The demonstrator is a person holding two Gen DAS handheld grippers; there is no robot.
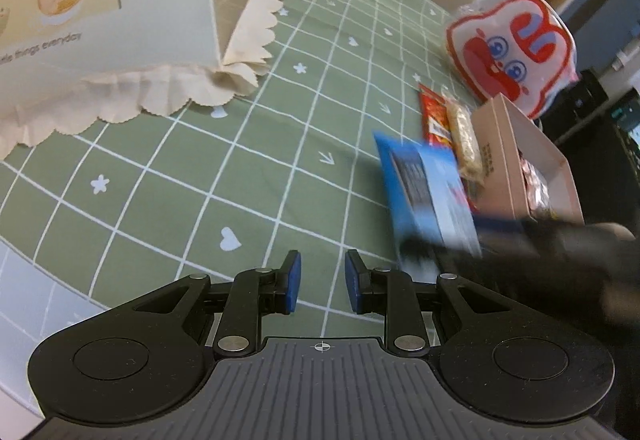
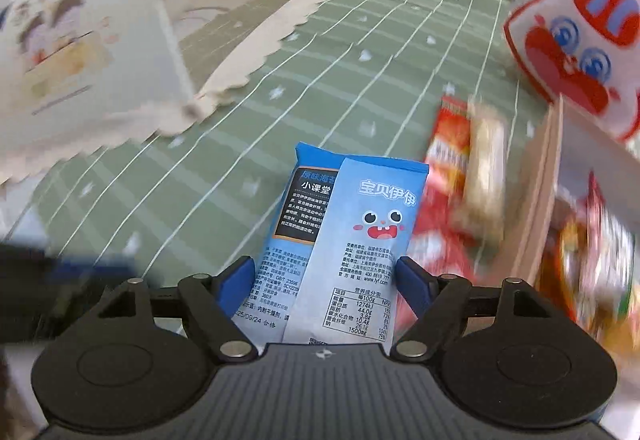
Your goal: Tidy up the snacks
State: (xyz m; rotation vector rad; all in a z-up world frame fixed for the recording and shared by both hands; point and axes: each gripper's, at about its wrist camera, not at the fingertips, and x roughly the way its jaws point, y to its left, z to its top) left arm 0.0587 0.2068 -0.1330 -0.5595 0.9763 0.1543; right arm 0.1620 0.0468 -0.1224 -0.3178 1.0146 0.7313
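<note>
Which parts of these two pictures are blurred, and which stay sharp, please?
Left wrist view: the left gripper and green tablecloth are sharp; the blue packet is smeared. Right wrist view: the packet is crisp, while the paper bag and red snacks streak.

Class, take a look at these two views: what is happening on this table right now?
A person with a handheld gripper in each hand is sorting snacks on a green grid tablecloth. The right gripper has a blue snack packet between its fingers. The left gripper hovers over the cloth, holding nothing. A red packet and a beige bar lie beside a pink box with wrapped snacks in it.
</note>
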